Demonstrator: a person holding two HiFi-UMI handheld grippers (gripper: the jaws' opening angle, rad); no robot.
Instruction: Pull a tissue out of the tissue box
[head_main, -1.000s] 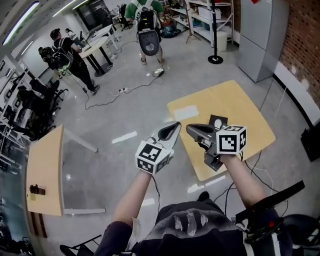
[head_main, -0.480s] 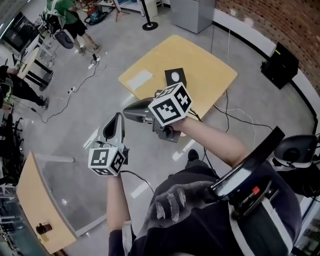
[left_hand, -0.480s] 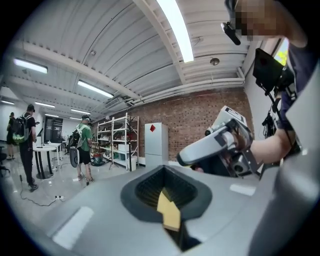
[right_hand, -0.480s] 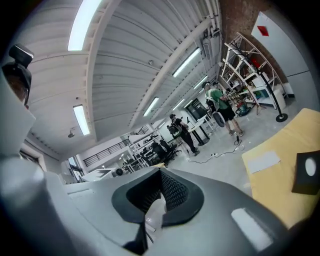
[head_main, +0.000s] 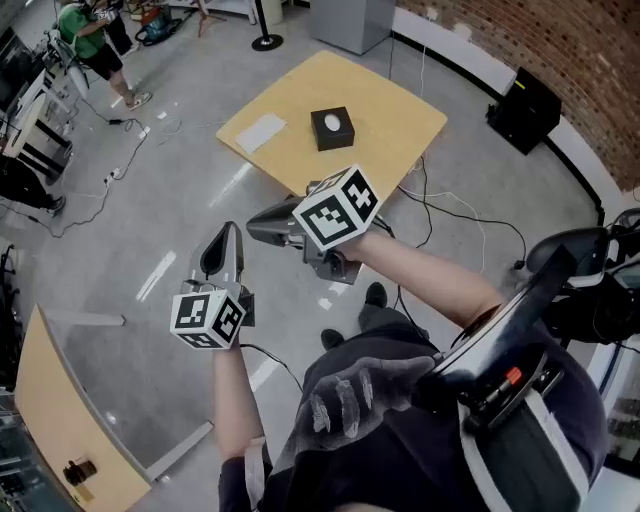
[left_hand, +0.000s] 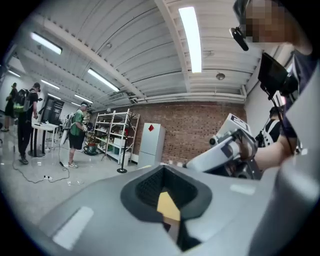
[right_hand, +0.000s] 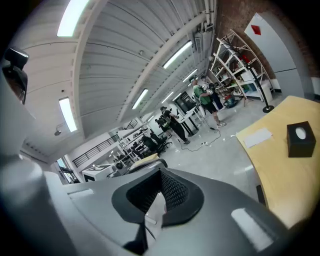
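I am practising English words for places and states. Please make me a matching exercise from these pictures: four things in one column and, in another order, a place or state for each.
Things
1. tissue box
2. white sheet
3. left gripper
4. black case

Places and states
A. jaws shut, nothing between them, held above the floor
B. on the floor, near the brick wall
C. lying flat on the table, left of the box in the head view
D. black, with a white tissue in its top opening

Pairs: 1-D, 2-C, 3-A, 4-B
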